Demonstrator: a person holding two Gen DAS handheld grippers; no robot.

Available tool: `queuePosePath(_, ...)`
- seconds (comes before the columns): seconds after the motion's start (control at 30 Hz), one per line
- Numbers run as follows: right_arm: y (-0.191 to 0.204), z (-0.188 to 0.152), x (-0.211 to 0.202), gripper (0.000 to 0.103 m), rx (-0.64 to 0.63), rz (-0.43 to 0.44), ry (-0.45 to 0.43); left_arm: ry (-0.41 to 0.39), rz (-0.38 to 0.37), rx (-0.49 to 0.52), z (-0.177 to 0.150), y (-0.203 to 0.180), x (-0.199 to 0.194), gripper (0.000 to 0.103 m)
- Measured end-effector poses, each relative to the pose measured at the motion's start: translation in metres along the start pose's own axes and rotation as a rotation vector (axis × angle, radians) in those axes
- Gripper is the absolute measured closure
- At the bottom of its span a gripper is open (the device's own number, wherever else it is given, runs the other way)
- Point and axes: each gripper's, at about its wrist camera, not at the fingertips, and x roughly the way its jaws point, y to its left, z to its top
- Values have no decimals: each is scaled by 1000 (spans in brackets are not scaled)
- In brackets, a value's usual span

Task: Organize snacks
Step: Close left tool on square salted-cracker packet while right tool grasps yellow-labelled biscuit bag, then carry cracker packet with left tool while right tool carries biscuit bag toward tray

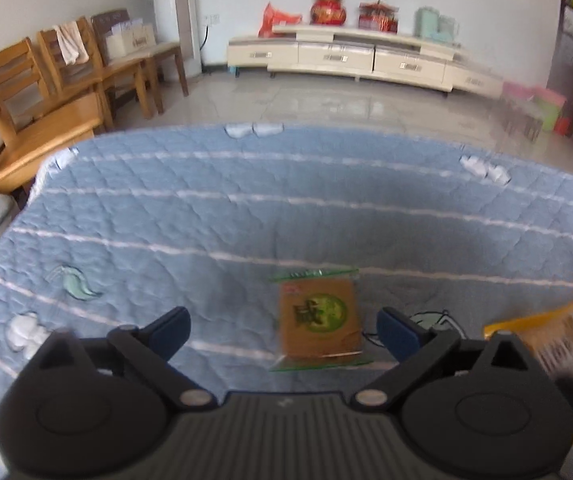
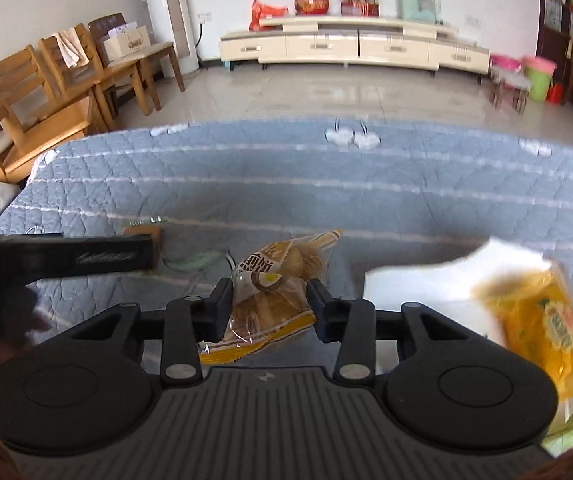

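Note:
A brown square snack packet with a green round label (image 1: 319,322) lies flat on the blue quilted cloth (image 1: 206,216). My left gripper (image 1: 284,330) is open, its jaws wide to either side of the packet and a little above it. My right gripper (image 2: 270,304) is shut on a clear bag of small yellow-brown cakes (image 2: 276,292) and holds it above the cloth. The same bag shows at the right edge of the left wrist view (image 1: 542,328). A yellow snack bag (image 2: 546,324) lies in a white box (image 2: 426,280) to the right.
The left gripper's body (image 2: 66,258) crosses the left side of the right wrist view, with the brown packet (image 2: 146,232) behind it. Wooden chairs (image 1: 26,100) stand beyond the cloth's left edge. A low cream cabinet (image 1: 366,56) runs along the far wall.

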Motion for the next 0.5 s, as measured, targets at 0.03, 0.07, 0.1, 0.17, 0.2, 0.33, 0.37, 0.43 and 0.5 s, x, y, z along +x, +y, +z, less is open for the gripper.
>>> queuePosePath(0.03,-2,-1,2,52,5,16,17,9,12,6,-1,-2,5,5)
queuePosePath(0.07,-3,-3,4,52,3,30,22,18,22,12,-2,-4,10,6)
queuePosePath(0.1,-2,-3,3,50,-13,28,24,-1,17,1,-4,-3,10,6)
queuePosePath(0.17,0,0,7,37,-36,32,50,-5,4,-12,-3,-1,11,11)
queuePosePath(0.2,3,2,11,19,-49,35,69,-11,-13,-14,-4,0,10,13)
queuePosePath(0.33,8,1,24,4,-70,-1,86,-52,-37,6,-5,0,6,50)
queuePosePath(0.37,8,3,29,8,-64,-7,94,-61,-39,16,-5,0,5,59)
queuePosePath(0.43,7,6,37,26,-51,-23,92,-65,-44,31,-5,0,3,60)
queuePosePath(0.5,7,9,35,37,-31,-18,72,-67,-41,35,-7,3,0,61)
